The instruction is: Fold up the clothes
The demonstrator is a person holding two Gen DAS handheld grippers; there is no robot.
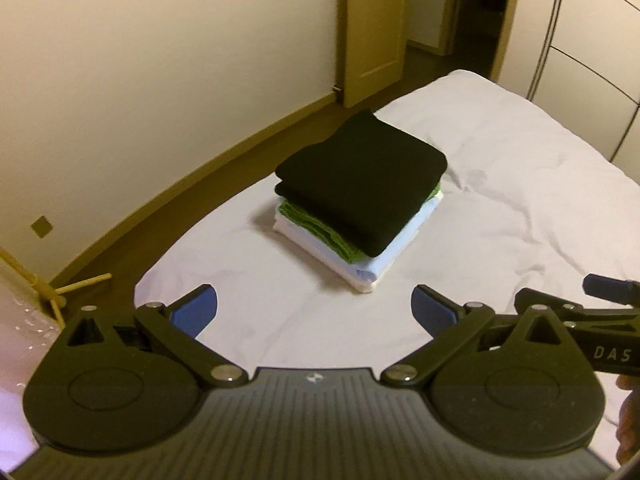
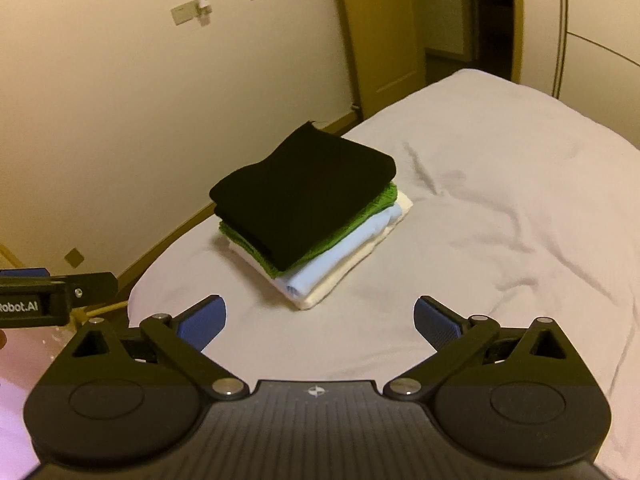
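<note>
A stack of folded clothes sits on the white bed (image 1: 500,184) near its left edge. A black garment (image 1: 360,176) lies on top, over a green one (image 1: 316,232), a pale blue one (image 1: 384,260) and a white one (image 1: 304,244). The stack also shows in the right wrist view, black garment (image 2: 304,188) on top. My left gripper (image 1: 314,312) is open and empty, just short of the stack. My right gripper (image 2: 320,320) is open and empty, also just short of it. Each gripper's side shows in the other's view.
A cream wall with a brown skirting board (image 1: 224,152) runs along the bed's left side. A wooden door (image 1: 372,28) stands open at the back. A wooden stand (image 1: 52,288) is on the floor at the left. Wardrobe fronts (image 1: 592,52) stand at the right.
</note>
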